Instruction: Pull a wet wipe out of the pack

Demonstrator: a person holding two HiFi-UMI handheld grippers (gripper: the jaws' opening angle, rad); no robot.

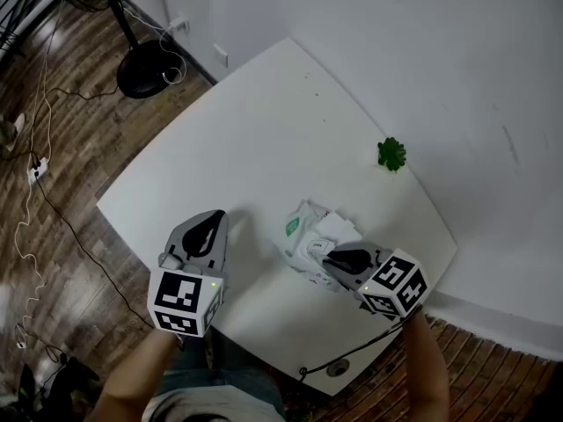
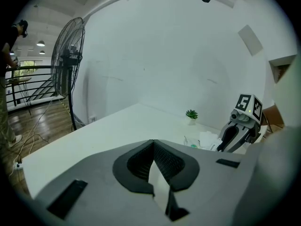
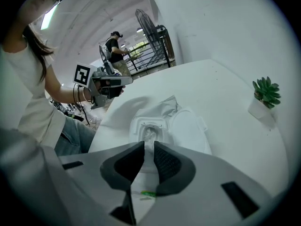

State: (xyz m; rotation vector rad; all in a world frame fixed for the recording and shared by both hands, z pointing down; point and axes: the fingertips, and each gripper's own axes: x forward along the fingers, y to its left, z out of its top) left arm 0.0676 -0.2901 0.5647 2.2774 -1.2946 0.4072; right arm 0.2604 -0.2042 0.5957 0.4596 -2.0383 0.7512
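The white wet-wipe pack [image 1: 303, 231] lies on the white table [image 1: 255, 139], its round lid flap [image 3: 188, 128] folded open. A tuft of wipe [image 3: 149, 134] stands in the opening. My right gripper [image 1: 332, 258] hovers over the pack's near end. In the right gripper view its jaws [image 3: 149, 147] stand a narrow gap apart, with the tuft just past their tips and nothing between them. My left gripper [image 1: 214, 220] sits to the left of the pack, apart from it, shut and empty [image 2: 153, 142]. The left gripper view also shows the right gripper [image 2: 221, 147] at the pack.
A small green plant in a white pot [image 1: 391, 154] stands near the table's far right edge [image 3: 265, 95]. A floor fan [image 1: 145, 60] and cables lie left of the table. A cable hole [image 1: 338, 368] marks the near edge. A person [image 3: 114, 46] stands far behind.
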